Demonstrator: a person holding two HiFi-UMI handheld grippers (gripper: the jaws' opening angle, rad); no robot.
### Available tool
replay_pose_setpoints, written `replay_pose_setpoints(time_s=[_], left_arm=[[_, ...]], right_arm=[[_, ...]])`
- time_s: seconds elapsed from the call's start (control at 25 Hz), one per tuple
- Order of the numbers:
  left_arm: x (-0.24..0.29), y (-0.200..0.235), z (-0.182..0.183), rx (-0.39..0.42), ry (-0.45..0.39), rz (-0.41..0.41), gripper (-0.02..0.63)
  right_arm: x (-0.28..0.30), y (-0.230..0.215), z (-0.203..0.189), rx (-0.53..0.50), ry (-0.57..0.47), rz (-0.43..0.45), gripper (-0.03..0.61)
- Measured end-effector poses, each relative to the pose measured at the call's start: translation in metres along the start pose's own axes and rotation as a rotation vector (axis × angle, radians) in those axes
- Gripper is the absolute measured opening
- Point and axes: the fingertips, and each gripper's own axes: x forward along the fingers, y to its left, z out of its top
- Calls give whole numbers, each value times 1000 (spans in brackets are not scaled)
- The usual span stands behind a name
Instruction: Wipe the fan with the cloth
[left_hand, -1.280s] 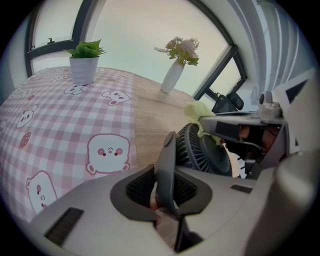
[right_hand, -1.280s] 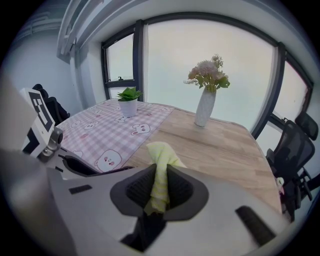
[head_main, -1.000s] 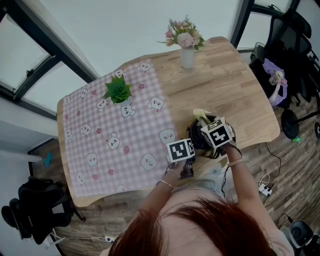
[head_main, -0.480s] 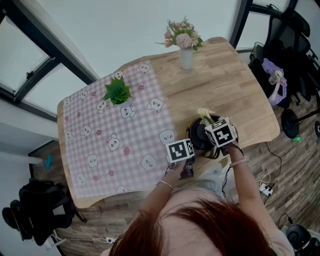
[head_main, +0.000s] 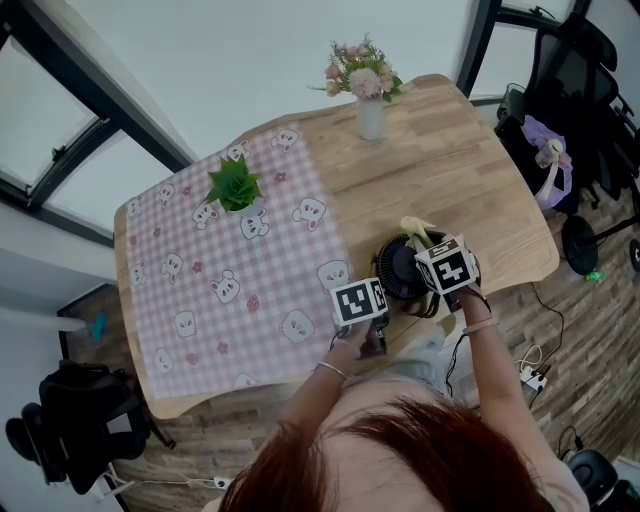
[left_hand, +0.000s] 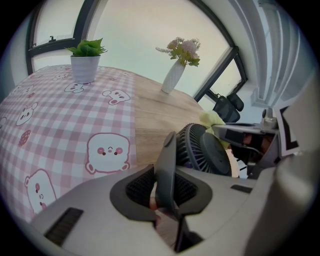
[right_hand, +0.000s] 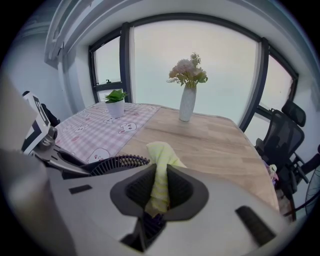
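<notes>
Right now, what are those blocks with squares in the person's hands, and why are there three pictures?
A person holds two hand tools called grippers; each has two jaws that pinch like tongs. The blocks with squares are part of them. One picture comes from a camera on the person's head, looking down. The other two come from cameras riding on the grippers. On the wooden table are a pink checked mat, a potted plant, a vase of flowers and a small dark fan. The left gripper pinches a dark part of the fan, likely its stand. The right gripper pinches a yellow cloth, right beside the fan's rim, for wiping.
</notes>
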Motion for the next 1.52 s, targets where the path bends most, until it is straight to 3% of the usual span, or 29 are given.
replay_pose_setpoints(time_s=[0.92,1.12,1.52], left_arm=[[-1,0,0,16,-10,16,72],[-1,0,0,34,-7,21,71],[0,0,0,37,-8,13,71]], right_arm=[[-15,-15,-19,34,-4,-52,49],[-24,-24,-28,29,13,-97,49],[-58,-28,-26,65,-99,-148,49]])
